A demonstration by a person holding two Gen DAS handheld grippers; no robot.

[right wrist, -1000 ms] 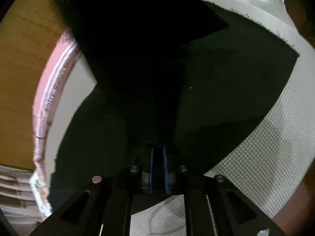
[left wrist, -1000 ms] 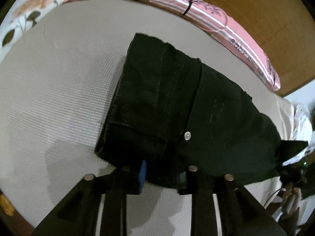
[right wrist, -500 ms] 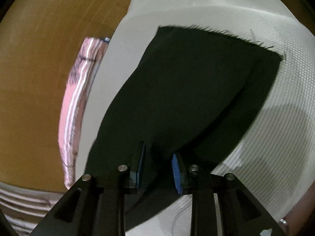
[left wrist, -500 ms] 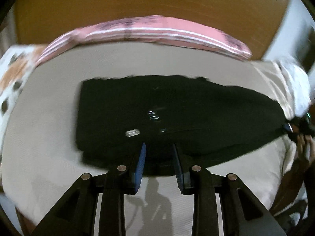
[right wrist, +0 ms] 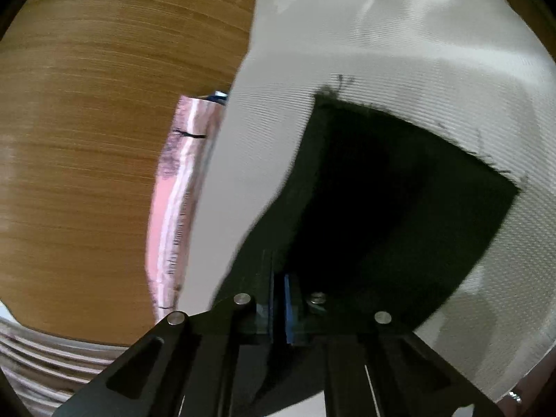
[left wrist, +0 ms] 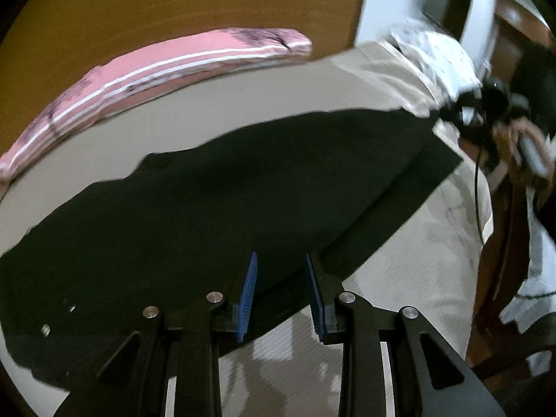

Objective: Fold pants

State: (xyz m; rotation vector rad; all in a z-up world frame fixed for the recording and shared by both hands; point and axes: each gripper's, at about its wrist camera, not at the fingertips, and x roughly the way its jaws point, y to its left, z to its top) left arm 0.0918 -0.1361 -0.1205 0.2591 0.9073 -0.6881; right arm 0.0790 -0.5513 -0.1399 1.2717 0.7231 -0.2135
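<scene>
The black pants (left wrist: 243, 191) lie stretched out flat across the beige woven bed mat (left wrist: 399, 278). My left gripper (left wrist: 281, 260) hovers over their near edge, mid-leg, open, with its blue pads apart and no cloth pinched. Waist rivets show at the lower left. In the right wrist view the pants (right wrist: 399, 191) fan out from my right gripper (right wrist: 279, 278), whose pads are closed together on the cloth at the leg end. The left wrist view shows that right gripper (left wrist: 493, 97) and the hand holding it at the mat's far right corner.
A pink striped pillow (left wrist: 156, 66) lies along the wooden headboard (left wrist: 173, 0) behind the pants. White patterned cloth (left wrist: 438, 55) is bunched at the far right corner. The mat's edge and a dark wooden frame (left wrist: 500, 243) run down the right side.
My left gripper let go of the waist end, opened and swept right along the pants. My right gripper opened, then shut again on the leg end, now drawn out flat.
</scene>
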